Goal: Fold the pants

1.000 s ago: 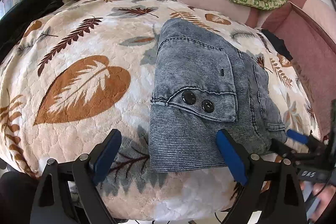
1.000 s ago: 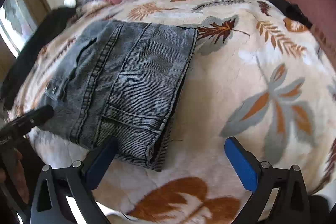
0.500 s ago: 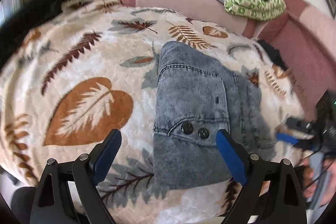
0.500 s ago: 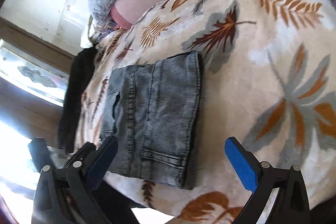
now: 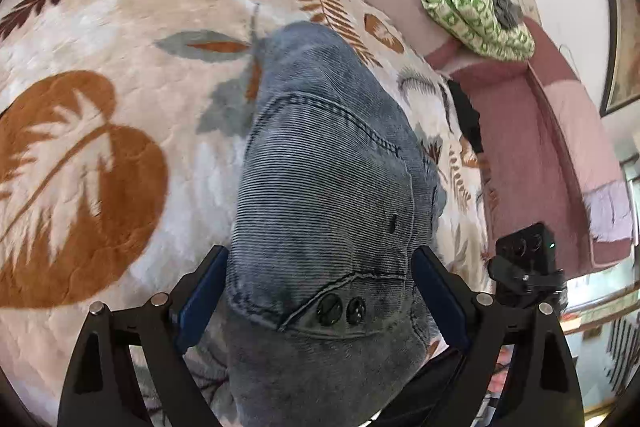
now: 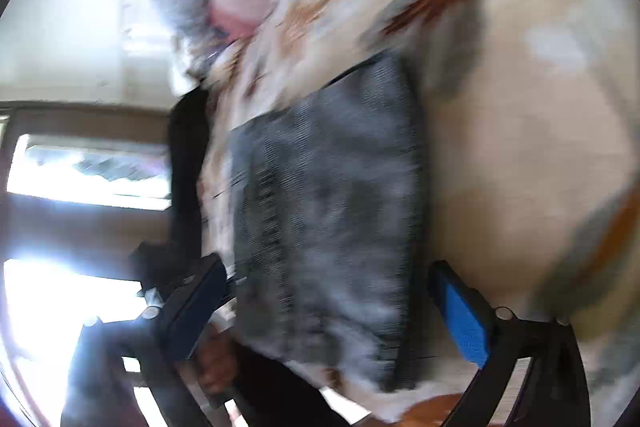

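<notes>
Change over the last second: both tools have closed in on the folded grey-blue corduroy-ribbed denim pants [image 5: 328, 195] — a second ago each sat back from the bundle with bare blanket between its fingers, now the bundle fills both gaps.

Left tool [image 5: 320, 291]: jaws wide apart, straddling the near end of the pants, the flap with two dark snap buttons [image 5: 341, 309] sitting right between the blue pads. Fabric touches or nearly touches both pads, but nothing is pinched — not gripping.

Right tool [image 6: 328, 311]: also spread wide, one blue pad either side of the bundle's near edge. View is heavily motion-blurred and rolled hard over compared with half a second ago, so it's mid-swing; contact can't be confirmed.

Pants location: compact rectangle on the cream plush blanket with rust and grey leaf print [image 5: 120, 27] covering the bed, near its front edge, closer to the side where the pink upholstered headboard/couch back [image 5: 532, 131] runs. The folded lime-green patterned cloth [image 5: 476, 11] up on that back is well apart.

Read: folds look finished — layers stacked, edges roughly square. Both tools framing opposite sides suggests a final squeeze-and-square or a two-sided lift of the packet. Risk — wide open jaws around a thick stack may catch only the top layer and peel the fold open.
</notes>
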`<state>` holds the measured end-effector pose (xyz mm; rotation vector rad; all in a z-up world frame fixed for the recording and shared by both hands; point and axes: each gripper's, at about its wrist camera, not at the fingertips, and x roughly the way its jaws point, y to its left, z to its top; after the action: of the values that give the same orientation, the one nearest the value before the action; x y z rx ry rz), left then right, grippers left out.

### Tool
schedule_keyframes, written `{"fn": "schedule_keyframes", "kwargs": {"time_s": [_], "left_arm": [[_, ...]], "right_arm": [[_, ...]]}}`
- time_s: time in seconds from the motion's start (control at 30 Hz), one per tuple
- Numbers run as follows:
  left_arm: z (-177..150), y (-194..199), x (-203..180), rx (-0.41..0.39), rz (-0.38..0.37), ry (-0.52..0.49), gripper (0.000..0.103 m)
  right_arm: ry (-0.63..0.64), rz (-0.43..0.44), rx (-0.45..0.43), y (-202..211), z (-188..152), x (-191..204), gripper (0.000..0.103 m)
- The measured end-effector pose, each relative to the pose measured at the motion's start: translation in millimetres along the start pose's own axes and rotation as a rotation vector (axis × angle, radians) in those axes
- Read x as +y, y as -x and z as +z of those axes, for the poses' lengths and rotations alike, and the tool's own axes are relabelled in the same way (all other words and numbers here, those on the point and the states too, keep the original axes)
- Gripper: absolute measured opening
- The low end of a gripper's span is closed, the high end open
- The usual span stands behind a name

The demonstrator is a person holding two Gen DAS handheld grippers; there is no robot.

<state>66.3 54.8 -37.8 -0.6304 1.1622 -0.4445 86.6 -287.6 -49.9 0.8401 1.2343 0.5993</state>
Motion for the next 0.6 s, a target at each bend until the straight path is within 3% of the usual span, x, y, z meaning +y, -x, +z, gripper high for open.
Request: {"fn": "schedule_keyframes", "kwargs": {"time_s": [0.23,0.37,0.4,0.43,0.5,0.6], "left_arm": [[5,-8,-4,0.019,0.012,-0.023,0.094],[4,-16,-17,0.009,0.06,-0.075,0.096],[2,-17,-22,0.005,0.098,-0.094,0.094],[0,-18,-28,-0.001,0.144,-0.121,0.083],[-5,-18,-34,-0.014,0.21,-0.166,0.069],[-10,-14,-44,-0.038,0.248,-0.216,0.052]], "right_arm": [[-0.04,-0.013,0.009,-9,4,-12,0.096],[0.016,-0.098,0.034,-18,5,0,0.096],[0.041,-0.141,0.034,-21,4,5,0.091],[0.064,-0.183,0.032,-20,2,8,0.086],[0.127,-0.27,0.025,-20,-4,16,0.051],[0.185,-0.297,0.007,-15,-12,24,0.032]]}}
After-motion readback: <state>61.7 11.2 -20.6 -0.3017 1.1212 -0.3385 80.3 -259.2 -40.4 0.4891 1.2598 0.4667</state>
